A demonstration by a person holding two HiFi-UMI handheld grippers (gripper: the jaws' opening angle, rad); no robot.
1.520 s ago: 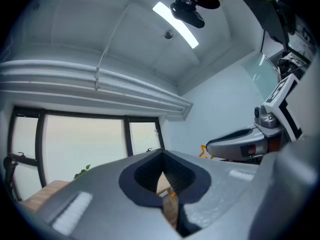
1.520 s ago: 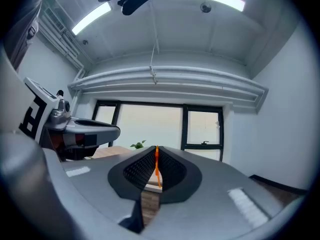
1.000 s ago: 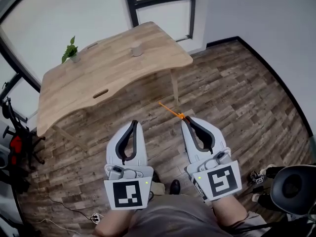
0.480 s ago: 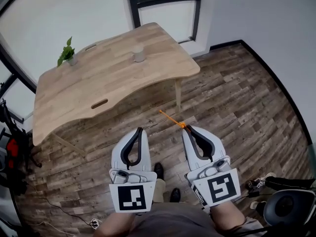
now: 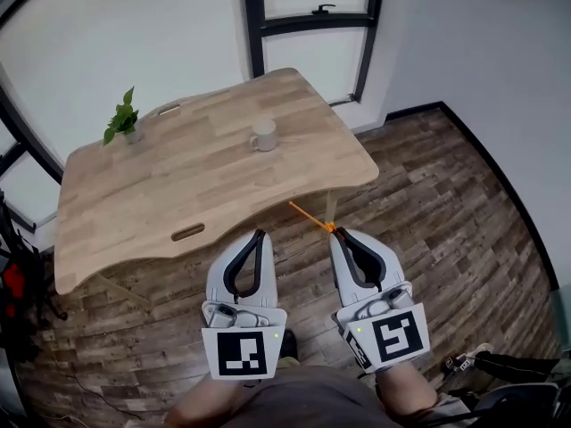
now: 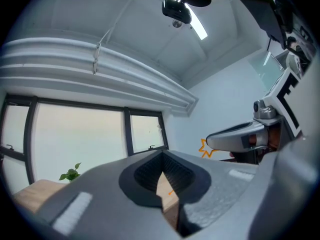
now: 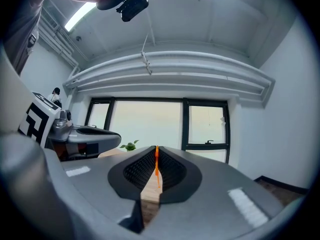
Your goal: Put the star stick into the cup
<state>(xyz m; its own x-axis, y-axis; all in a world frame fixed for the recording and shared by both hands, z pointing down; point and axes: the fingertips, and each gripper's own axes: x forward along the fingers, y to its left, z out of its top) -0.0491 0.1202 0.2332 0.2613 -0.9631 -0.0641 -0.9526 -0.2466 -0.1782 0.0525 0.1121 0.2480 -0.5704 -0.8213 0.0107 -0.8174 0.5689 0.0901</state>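
Note:
An off-white cup [image 5: 263, 135] stands upright on the far middle of the wooden table [image 5: 161, 185]. The star stick [image 5: 310, 215] is thin and orange; it juts forward and left from the tips of my right gripper [image 5: 336, 233], which is shut on it above the floor, short of the table's near edge. In the right gripper view the stick [image 7: 156, 165] runs along the seam of the closed jaws. My left gripper [image 5: 259, 236] hangs beside it, shut and holding nothing. The left gripper view catches the stick's orange star [image 6: 204, 147] beside the right gripper.
A small potted plant [image 5: 122, 119] sits at the table's far left corner. A slot [image 5: 187, 232] is cut near the table's front edge. Black window frames [image 5: 312, 20] rise behind the table. The wood-plank floor [image 5: 446, 194] spreads to the right, with the table leg [image 5: 332, 205] ahead.
The table and cup have drawn nearer and lower in the head view as the person stepped forward. Both grippers keep their pose, the stick still in the right one.

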